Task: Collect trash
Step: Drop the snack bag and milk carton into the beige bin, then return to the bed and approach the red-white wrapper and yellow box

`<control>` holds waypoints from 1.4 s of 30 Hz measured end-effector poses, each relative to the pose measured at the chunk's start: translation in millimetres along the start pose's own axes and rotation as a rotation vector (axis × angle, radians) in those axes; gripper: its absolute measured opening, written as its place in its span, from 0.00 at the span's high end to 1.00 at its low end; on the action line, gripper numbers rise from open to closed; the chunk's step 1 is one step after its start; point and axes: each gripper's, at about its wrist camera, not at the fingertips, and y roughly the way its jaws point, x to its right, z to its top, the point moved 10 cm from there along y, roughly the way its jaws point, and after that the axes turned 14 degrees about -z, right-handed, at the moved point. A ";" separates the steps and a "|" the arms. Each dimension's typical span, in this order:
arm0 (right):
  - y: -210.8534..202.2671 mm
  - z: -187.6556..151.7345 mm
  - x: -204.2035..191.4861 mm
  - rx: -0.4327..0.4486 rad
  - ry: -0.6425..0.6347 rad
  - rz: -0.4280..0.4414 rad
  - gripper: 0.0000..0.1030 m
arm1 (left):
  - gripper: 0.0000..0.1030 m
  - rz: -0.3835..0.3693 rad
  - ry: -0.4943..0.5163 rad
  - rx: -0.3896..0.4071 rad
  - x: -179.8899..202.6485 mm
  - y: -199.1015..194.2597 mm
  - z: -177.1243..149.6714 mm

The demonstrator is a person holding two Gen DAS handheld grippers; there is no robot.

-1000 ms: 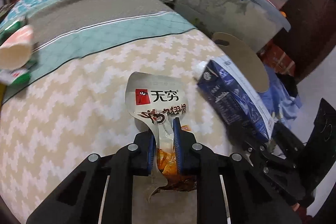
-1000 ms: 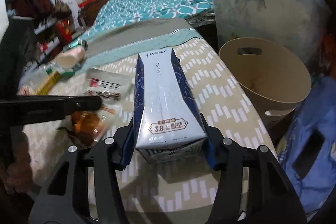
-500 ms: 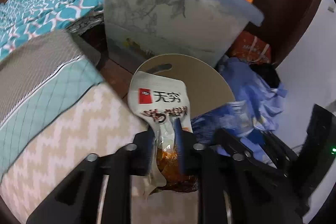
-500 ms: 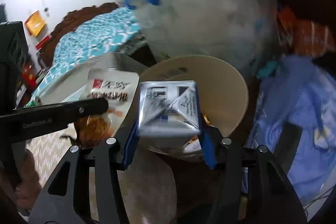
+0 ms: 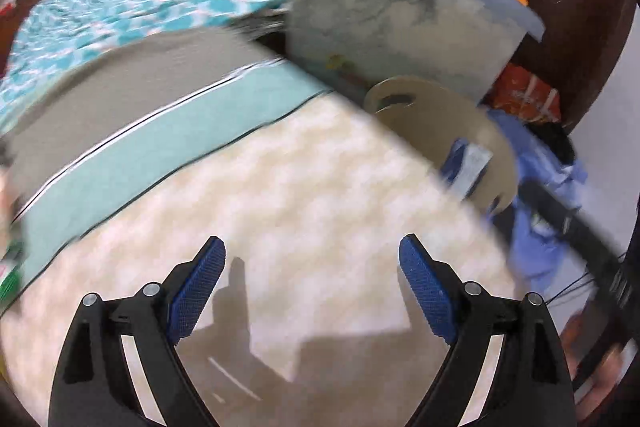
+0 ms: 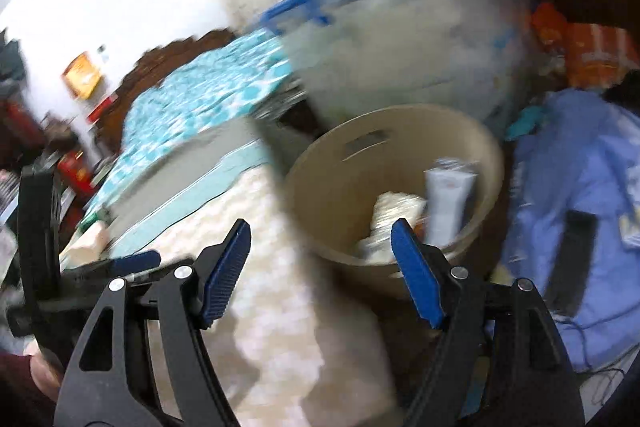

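Observation:
My left gripper (image 5: 310, 241) hangs over the cream zigzag bed cover (image 5: 304, 195), jaws opening wide with nothing between them. My right gripper (image 6: 320, 227) is also opening and holds nothing; it points at the beige trash bin (image 6: 332, 187) beside the bed. Inside the bin the blue-and-white milk carton (image 6: 448, 203) stands on end next to pale crumpled packaging (image 6: 394, 211). In the left wrist view the bin (image 5: 440, 123) sits off the bed's right edge with the carton (image 5: 468, 163) showing inside. The snack packet cannot be made out for certain.
A large clear storage box with a blue handle (image 5: 400, 19) stands behind the bin. Blue cloth (image 6: 580, 227) and an orange bag (image 6: 592, 55) lie on the floor to the right. A cup and other litter (image 6: 92, 239) sit on the bed's left side.
Both grippers carried their loads from the bed to the bin and opened. The snack packet has left the left jaws, the milk carton the right jaws; the carton now stands in the bin.

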 end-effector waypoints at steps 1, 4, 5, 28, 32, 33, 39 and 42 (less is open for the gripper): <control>0.3 -4.4 -15.9 -0.016 -0.025 0.033 0.28 | 0.18 0.027 -0.013 -0.002 -14.1 -11.6 -13.0; -0.6 -19.7 -65.0 -0.057 -0.115 0.121 0.28 | 0.18 0.080 -0.080 0.014 -52.8 -48.7 -45.4; -1.4 -25.5 -80.1 -0.068 -0.142 0.145 0.28 | 0.18 0.110 -0.110 0.035 -69.2 -66.9 -57.6; -36.1 -203.1 -357.1 -0.258 -0.660 0.372 0.22 | 0.16 0.366 -0.671 0.406 -288.5 -305.5 -218.8; -35.3 -207.5 -359.9 -0.246 -0.681 0.328 0.20 | 0.11 0.370 -0.655 0.386 -283.4 -302.1 -217.0; -35.3 -207.9 -360.1 -0.243 -0.685 0.318 0.20 | 0.10 0.357 -0.656 0.393 -283.4 -302.4 -216.5; -32.4 -206.5 -369.9 -0.254 -0.648 0.302 0.17 | 0.09 0.310 -0.667 0.424 -287.9 -297.6 -211.0; -27.6 -204.3 -387.2 -0.276 -0.607 0.319 0.15 | 0.09 0.261 -0.698 0.446 -291.2 -300.5 -208.7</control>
